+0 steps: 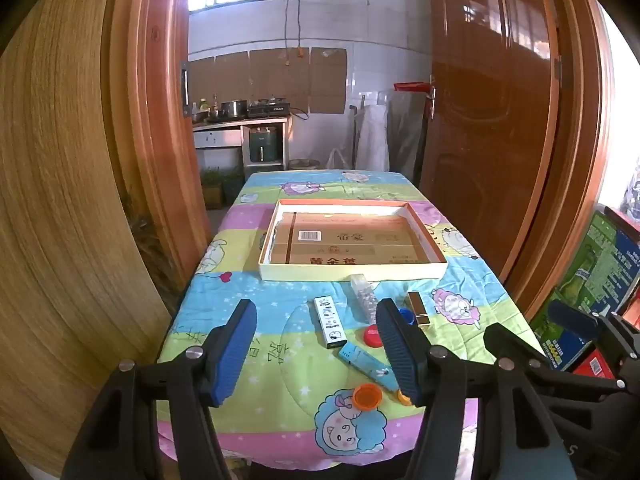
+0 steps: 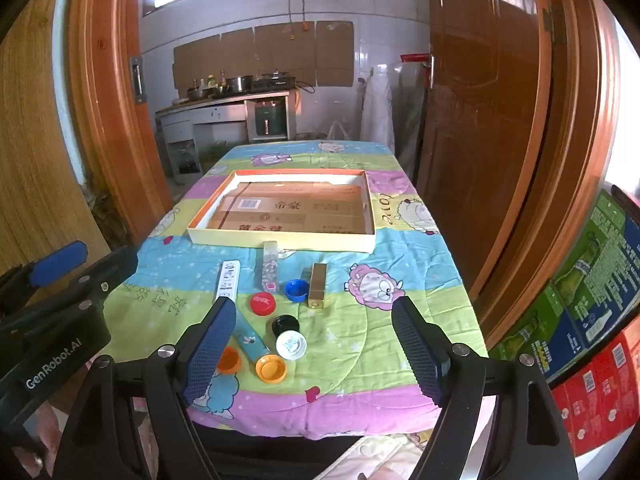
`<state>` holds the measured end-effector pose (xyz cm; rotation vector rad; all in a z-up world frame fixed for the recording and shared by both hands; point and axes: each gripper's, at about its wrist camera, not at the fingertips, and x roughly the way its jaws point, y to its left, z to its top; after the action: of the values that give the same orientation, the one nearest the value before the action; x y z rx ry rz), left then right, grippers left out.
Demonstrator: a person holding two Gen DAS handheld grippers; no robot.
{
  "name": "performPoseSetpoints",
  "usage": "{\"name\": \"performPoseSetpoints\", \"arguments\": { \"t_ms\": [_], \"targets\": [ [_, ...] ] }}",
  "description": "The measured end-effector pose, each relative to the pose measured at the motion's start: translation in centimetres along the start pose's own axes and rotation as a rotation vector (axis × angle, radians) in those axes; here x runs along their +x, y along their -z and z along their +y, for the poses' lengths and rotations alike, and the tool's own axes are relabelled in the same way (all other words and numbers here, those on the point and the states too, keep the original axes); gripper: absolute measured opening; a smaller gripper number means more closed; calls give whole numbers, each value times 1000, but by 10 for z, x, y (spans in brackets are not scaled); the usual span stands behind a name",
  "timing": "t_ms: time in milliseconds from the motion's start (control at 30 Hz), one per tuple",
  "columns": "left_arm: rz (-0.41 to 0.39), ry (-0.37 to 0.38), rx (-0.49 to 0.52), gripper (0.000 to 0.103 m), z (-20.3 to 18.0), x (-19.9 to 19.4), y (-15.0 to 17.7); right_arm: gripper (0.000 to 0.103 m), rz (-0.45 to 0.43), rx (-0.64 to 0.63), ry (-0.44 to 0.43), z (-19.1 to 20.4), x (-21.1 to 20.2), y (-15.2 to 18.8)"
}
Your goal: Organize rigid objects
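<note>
Now both my grippers — left gripper [image 1: 318, 348], right gripper [image 2: 314, 346] — hang spread, empty; best pinch the gold rectangular metal case [image 2: 317, 284] squarely across its long sides before the shallow cream cardboard tray [image 2: 280, 240].

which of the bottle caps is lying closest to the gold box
The blue cap. It sits right beside the gold box, on its left in the right wrist view; the red cap and the others lie farther off.

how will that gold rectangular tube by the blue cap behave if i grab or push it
The gold tube lies flat on the quilted cloth, and its square sides suggest it will slide, not roll. Its shiny finish may be slippery in a gripper. It looks rigid and small, so probably light.
</note>
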<state>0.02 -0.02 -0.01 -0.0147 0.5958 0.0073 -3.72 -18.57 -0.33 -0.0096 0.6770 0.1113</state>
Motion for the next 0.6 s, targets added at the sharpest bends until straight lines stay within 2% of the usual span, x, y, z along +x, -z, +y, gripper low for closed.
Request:
{"name": "performPoseSetpoints", "arguments": {
  "t_ms": [167,600],
  "targets": [
    [-6,-1,1,55,-1,-1,3,81,1,1,-1,0,1,0],
    [14,-23,-2,55,3,4,5,81,5,2,-1,0,2,1]
  ]
}}
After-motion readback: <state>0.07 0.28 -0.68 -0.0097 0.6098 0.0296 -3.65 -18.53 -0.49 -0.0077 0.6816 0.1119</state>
